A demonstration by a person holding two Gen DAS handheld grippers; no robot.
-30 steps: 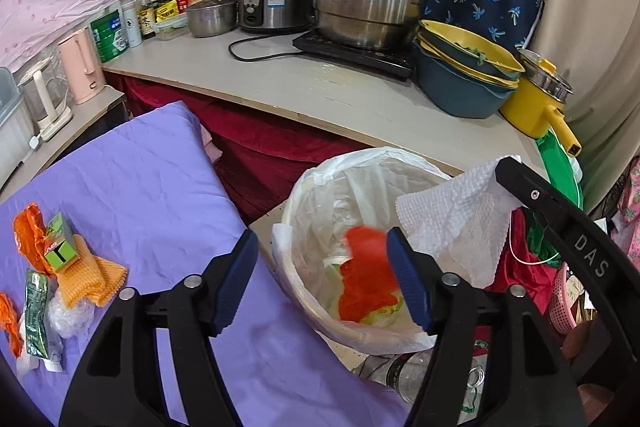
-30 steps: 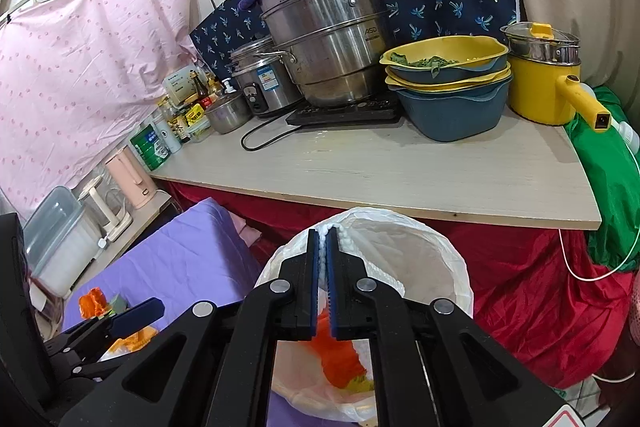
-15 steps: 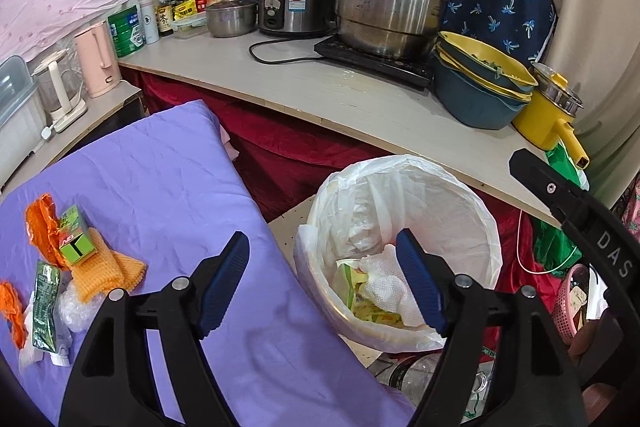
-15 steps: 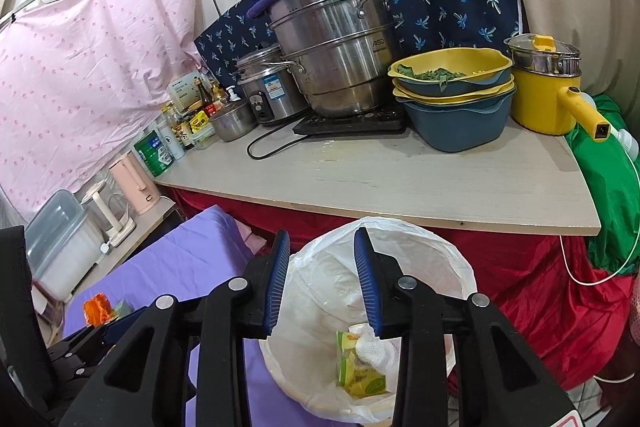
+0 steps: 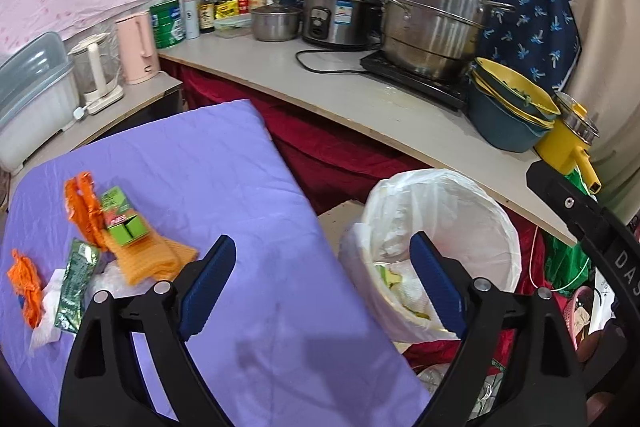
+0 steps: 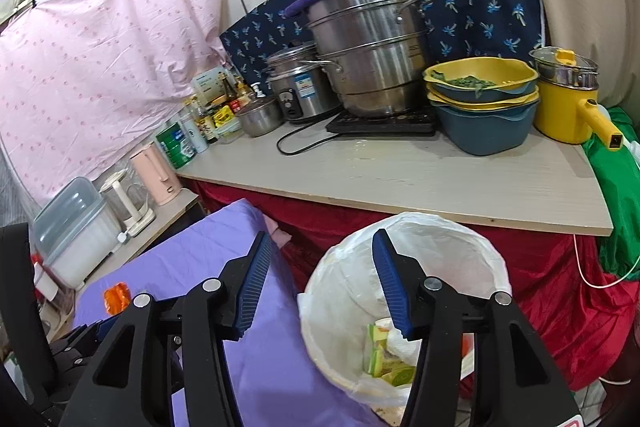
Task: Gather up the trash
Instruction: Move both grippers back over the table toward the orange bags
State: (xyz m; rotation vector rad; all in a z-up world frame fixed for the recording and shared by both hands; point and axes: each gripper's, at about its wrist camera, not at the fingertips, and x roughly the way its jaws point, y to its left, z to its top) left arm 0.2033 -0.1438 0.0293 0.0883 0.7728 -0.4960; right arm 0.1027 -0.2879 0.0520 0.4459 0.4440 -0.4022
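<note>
A bin lined with a white bag (image 5: pixel 452 203) (image 6: pixel 448 247) stands to the right of the purple-covered table (image 5: pixel 208 163). It holds a white tissue (image 6: pixel 400 343) and green wrappers (image 6: pixel 384 363). Trash lies at the table's left: orange wrappers (image 5: pixel 82 207), a green carton (image 5: pixel 124 223), an orange cloth (image 5: pixel 156 259), a green sachet (image 5: pixel 76 283). My left gripper (image 5: pixel 320 283) is open and empty over the table's right edge. My right gripper (image 6: pixel 320 283) is open and empty above the bin's left rim.
A wooden counter (image 6: pixel 420 179) behind the bin carries steel pots (image 6: pixel 368 51), a rice cooker (image 5: pixel 336 15), stacked bowls (image 6: pixel 484 103) and a yellow pot (image 6: pixel 568 103). Kettles (image 5: pixel 136 47) and a plastic box (image 5: pixel 32 95) stand at the left. A red cloth (image 5: pixel 332 155) hangs below the counter.
My right gripper has opened and let go of the white tissue, which now lies in the bin. My left gripper has swung left, toward the trash on the table.
</note>
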